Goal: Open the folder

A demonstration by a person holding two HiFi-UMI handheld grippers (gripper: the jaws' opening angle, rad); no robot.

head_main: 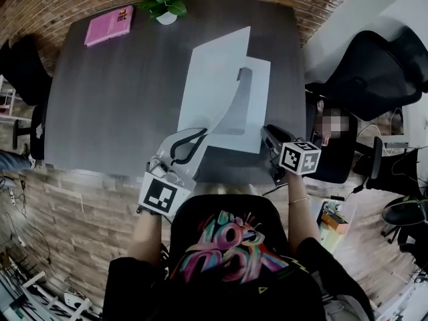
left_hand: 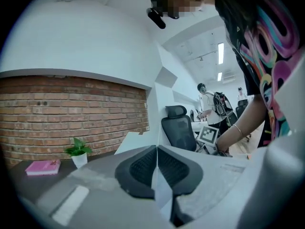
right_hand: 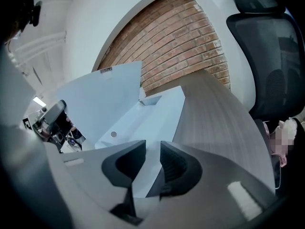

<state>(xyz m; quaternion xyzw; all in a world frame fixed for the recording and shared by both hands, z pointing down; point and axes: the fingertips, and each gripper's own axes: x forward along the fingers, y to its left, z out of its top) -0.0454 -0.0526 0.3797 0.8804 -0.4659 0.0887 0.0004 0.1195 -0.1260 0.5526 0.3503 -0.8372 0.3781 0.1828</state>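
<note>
Closest to the lens, the left gripper had its pads pressed together on the thin edge of the folder cover. I saw that cover only edge-on there, so I could not read its face. From the head view, the left gripper pinched the cover at the 7 o'clock corner of the folder, and the cover arched up off the lower leaf. That arch hid part of the folder's inside.

On the other hand, the right gripper had its fingers spread, with the folder's near edge showing in the gap between them. I could not tell whether either pad touched it. Overhead, the right gripper sat at the folder's 5 o'clock corner.

Beyond the fingers, the folder lay mid-table, slightly toward 3 o'clock. A pink book lay at 11 o'clock and a potted plant at 12, both well apart from it. My operator's printed shirt cut off the table's near edge.
</note>
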